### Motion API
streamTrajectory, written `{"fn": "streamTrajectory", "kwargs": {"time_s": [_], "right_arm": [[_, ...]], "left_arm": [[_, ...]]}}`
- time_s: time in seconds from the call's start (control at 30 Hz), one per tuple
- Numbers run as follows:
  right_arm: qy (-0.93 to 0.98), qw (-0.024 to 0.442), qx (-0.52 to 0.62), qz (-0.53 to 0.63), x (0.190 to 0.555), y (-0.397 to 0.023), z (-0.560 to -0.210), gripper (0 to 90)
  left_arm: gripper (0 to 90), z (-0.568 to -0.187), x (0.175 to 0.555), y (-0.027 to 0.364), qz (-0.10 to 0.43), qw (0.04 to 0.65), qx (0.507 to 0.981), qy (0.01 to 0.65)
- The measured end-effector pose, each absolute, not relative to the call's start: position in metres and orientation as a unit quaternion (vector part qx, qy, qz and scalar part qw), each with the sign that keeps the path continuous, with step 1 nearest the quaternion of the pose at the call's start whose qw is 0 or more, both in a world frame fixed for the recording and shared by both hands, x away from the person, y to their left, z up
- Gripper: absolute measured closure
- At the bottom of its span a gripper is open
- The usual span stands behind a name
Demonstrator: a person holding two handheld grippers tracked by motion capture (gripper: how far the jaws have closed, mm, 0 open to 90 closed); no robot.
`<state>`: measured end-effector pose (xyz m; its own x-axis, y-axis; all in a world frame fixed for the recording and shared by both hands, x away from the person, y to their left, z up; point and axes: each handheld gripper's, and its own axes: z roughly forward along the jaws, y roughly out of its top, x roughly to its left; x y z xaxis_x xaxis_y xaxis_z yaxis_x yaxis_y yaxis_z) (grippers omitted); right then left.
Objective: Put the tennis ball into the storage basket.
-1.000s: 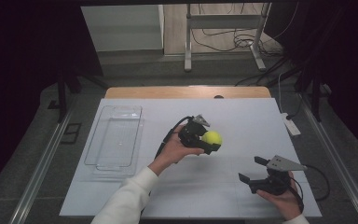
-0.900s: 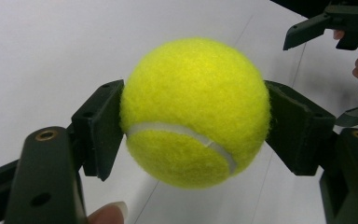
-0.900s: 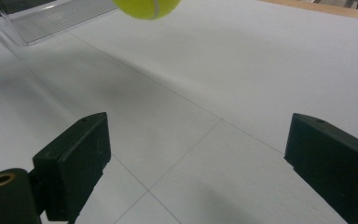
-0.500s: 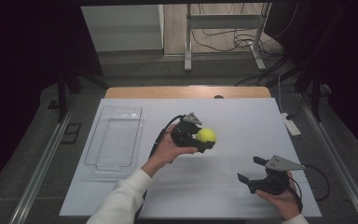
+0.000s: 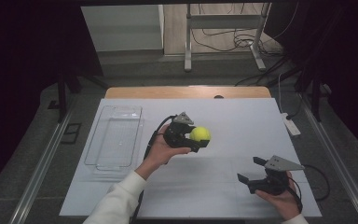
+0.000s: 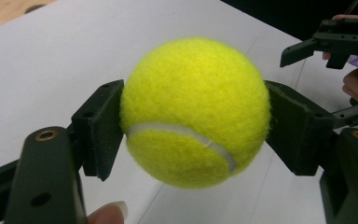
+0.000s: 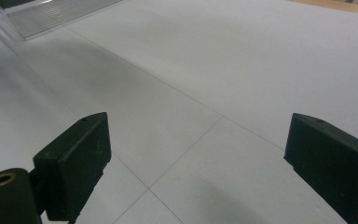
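Near frame centre, the left gripper (image 5: 200, 140) clamps a yellow tennis ball (image 5: 199, 134), apparently above the white table (image 5: 242, 116). At lower right, the right gripper (image 5: 251, 169) gapes empty.

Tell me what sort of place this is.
Probably a lab recording station: a white-covered table under a fixed camera, handheld grippers trailing cables, loose wiring on the floor behind, dark surroundings. The left gripper holds a tennis ball.

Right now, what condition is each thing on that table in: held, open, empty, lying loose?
Tennis ball: held off the table, clamped between two jaws.
Left gripper: shut on the tennis ball.
Right gripper: open, nothing between its jaws.
Clear tray: empty, flat on the white table.
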<state>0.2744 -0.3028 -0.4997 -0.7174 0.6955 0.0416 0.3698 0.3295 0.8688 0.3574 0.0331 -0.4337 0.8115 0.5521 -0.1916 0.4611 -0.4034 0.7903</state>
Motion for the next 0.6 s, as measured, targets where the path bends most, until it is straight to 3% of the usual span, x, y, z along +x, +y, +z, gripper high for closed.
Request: {"fn": "streamTrajectory", "kwargs": {"time_s": [0.6], "right_arm": [[0.791,0.172,0.339,0.479,0.275,-0.303,-0.498,7.4]], "left_arm": [[27.2,-0.419,0.354,0.053,0.076,0.474,0.817,0.319]]}}
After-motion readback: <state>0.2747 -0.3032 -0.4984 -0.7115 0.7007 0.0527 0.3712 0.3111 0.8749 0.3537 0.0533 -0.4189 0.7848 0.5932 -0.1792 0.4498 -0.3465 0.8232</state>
